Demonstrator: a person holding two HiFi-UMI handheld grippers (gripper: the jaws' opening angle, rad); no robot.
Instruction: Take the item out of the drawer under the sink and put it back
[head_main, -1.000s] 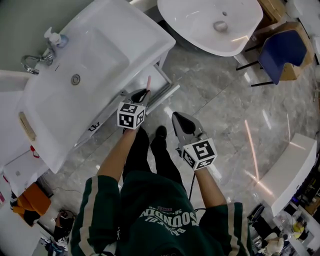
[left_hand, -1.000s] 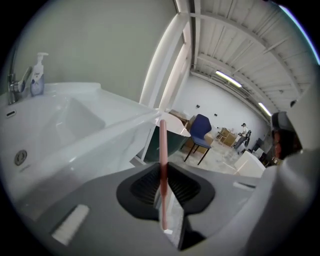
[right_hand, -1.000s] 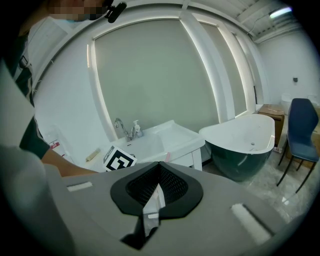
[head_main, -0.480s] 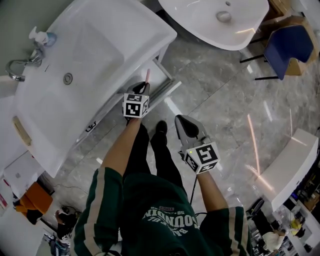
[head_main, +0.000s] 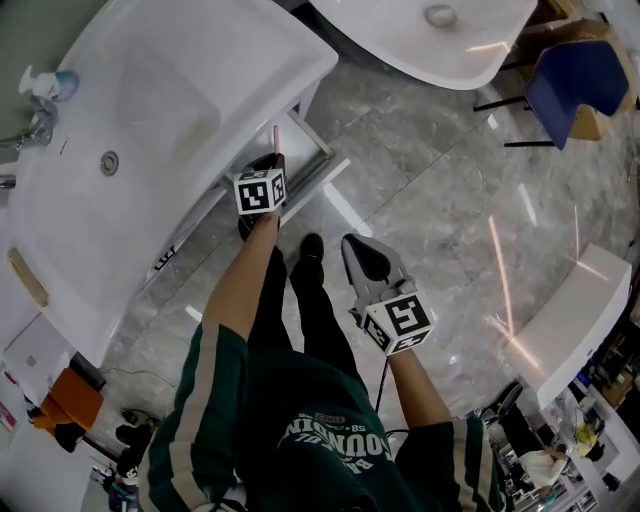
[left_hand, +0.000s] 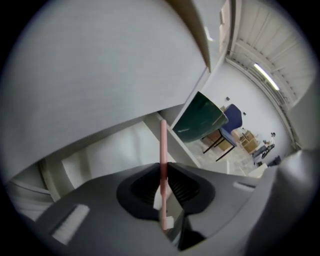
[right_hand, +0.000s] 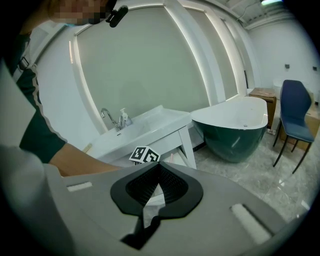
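My left gripper (left_hand: 162, 169) pinches pink stick (left_hand: 163, 140), has dropped toward open drawer (head_main: 303, 150) under sink (head_main: 150, 100) (put-back leg, I judge); right gripper (right_hand: 159, 166) closed, empty.

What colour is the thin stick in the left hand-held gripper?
Pink. The stick shows clearest in the left gripper view.

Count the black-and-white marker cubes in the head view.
2. One cube rides the left gripper, which grips a thin pink stick, at the white open drawer; the other rides the right gripper over the grey marble floor.
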